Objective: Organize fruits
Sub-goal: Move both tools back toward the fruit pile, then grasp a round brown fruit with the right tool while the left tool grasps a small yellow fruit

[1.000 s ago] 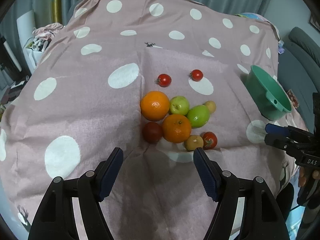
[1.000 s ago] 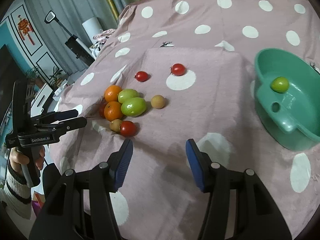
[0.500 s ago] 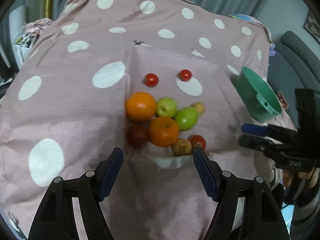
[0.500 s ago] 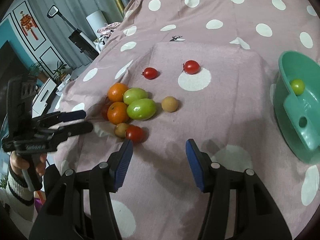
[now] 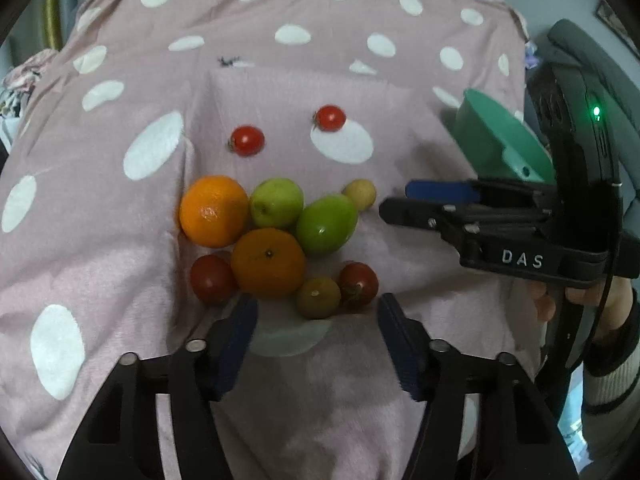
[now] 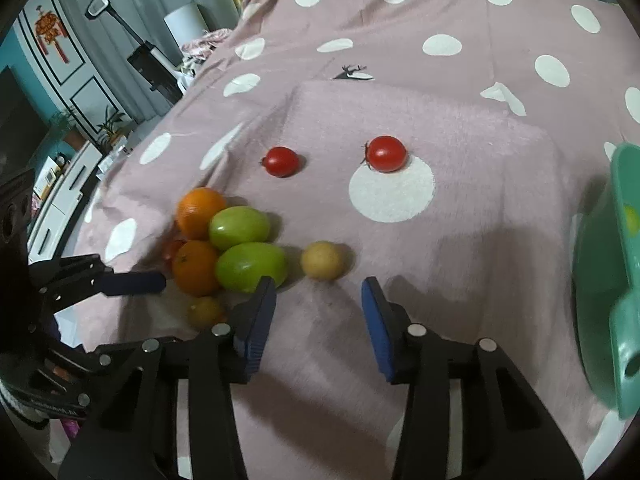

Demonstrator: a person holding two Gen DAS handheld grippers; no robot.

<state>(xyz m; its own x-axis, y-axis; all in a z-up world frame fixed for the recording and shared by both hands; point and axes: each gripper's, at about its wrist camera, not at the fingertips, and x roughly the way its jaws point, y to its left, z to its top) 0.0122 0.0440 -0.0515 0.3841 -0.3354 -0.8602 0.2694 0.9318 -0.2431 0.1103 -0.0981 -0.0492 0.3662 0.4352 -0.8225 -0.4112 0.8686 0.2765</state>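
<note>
While both grippers' fingers, left [image 5: 316, 316] and right [image 6: 318, 296], narrowed empty, the yellowish fruit [image 6: 323, 260] looked light, probably firm; grip its middle.

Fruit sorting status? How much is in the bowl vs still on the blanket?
Done: one green fruit in the teal bowl. In hand: nothing; left gripper and right gripper, both just closing, are empty. Left: the fruit pile and two tomatoes on the blanket.

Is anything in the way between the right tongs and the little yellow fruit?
No. Only bare cloth lies between the right tongs and the little yellow fruit. The green fruit sits beside it, apart.
</note>
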